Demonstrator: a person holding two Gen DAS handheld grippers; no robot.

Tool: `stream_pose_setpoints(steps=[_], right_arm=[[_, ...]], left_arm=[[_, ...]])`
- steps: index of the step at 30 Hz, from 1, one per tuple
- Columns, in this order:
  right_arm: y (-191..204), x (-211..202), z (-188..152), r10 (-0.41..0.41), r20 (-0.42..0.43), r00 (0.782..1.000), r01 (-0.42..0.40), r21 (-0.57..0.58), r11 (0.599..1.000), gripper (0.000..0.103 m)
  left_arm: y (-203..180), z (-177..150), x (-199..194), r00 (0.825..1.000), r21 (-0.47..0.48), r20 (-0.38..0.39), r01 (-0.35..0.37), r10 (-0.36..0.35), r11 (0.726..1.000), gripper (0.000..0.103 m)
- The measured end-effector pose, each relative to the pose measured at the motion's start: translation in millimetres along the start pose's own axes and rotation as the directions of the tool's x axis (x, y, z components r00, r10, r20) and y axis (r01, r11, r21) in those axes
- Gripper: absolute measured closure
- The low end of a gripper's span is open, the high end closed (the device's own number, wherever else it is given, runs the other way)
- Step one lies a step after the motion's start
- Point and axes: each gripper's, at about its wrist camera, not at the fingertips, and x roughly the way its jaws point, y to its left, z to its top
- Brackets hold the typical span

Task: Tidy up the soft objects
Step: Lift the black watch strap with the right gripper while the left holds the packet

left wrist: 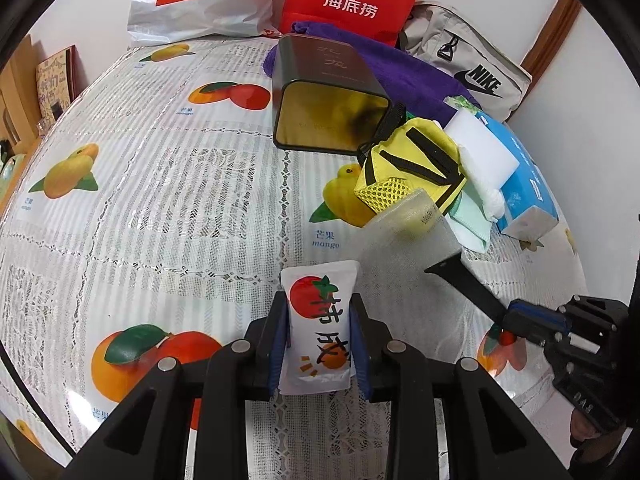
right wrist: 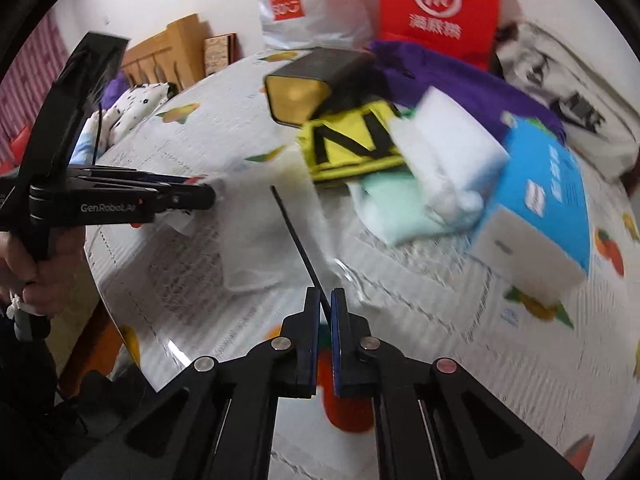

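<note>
Left gripper (left wrist: 320, 336) clamps white persimmon-print pouch (left wrist: 318, 328) w/ both pads. Right gripper (right wrist: 326, 320) pinched tight on black edge of frosted translucent bag (left wrist: 408, 240), above fruit-print tablecloth (left wrist: 160, 184).

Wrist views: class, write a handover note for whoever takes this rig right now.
Left tool: shut on the pouch.
Right tool: shut on the frosted bag, by its black edge strip.
Piled by the tin: yellow bag, sponge, green cloth, tissue pack.
Done: pouch and bag gripped.
Left: probably pouch into bag, then the pile.
</note>
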Motion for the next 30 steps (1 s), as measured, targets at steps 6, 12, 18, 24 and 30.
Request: stream_pose_setpoints(steps=[6, 12, 18, 24, 30], right_arm=[[4, 11, 3, -0.036, -0.01, 0.999, 0.035, -0.057, 0.998, 0.095], [15, 25, 6, -0.012, -0.046, 0.999, 0.007, -0.111, 0.994, 0.091], [18, 29, 12, -0.013, -0.01, 1.0, 0.012, -0.107, 0.994, 0.099], [4, 3, 6, 0.035, 0.036, 0.999, -0.035, 0.009, 0.999, 0.1], [-25, -15, -11, -0.064, 0.021, 0.998, 0.062, 0.115, 0.991, 0.1]], left_arm=[[1, 0, 0, 1.0, -0.007, -0.004, 0.009, -0.009, 1.0, 0.074], [1, 1, 0, 1.0, -0.003, -0.006, 0.003, -0.003, 1.0, 0.074], [-1, 0, 0, 1.0, -0.003, -0.002, 0.007, -0.007, 1.0, 0.075], [-2, -1, -2, 1.0, 0.009, 0.004, -0.01, 0.01, 1.0, 0.076], [-5, -4, -6, 0.999, 0.016, 0.012, -0.035, 0.035, 0.999, 0.076]])
